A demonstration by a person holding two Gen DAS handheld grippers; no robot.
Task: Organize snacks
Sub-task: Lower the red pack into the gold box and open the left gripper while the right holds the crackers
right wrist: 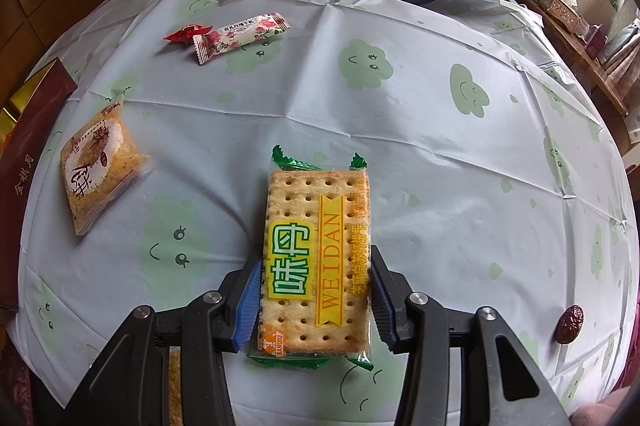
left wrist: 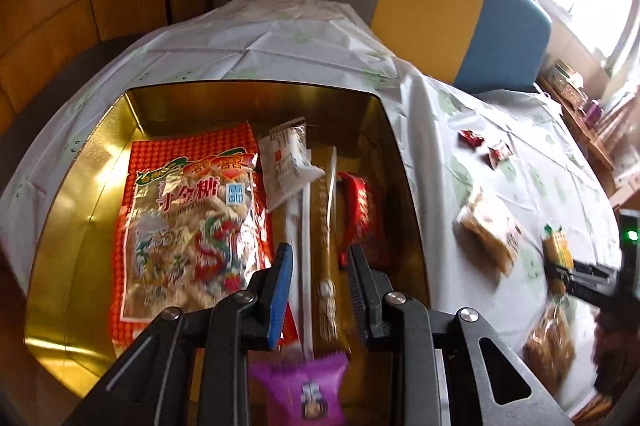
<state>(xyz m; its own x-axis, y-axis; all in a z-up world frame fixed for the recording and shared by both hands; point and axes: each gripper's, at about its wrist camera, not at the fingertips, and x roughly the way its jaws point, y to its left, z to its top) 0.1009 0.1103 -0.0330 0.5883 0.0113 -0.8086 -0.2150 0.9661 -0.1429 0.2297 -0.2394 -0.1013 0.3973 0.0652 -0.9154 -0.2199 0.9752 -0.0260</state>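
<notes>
**Two hand-held grippers at work: one over the tin, one on a cracker pack**

The worktop [right wrist: 440,166], covered in a pale cloth with green clouds, is carrying a gold tin [left wrist: 80,186] at its left side and loose snacks to the right. Inside the tin, a large orange candy bag [left wrist: 188,210] is lying against the left wall, with long white and tan stick packs beside it. The left hand-held gripper [left wrist: 318,286] is hanging over the tin, pointing down; its jaws are standing partly apart with nothing pressed between the pads, and a purple packet [left wrist: 300,386] is showing blurred just below them. The right hand-held gripper [right wrist: 316,302] is closing on the cracker pack [right wrist: 316,250], both pads touching its long edges. The pack's long axis is running straight away from that gripper, green crimped end farthest. The tin is lying to the left of the pack, so the carry will likely go leftward. Smaller wrapped sweets are remaining farther back.
</notes>
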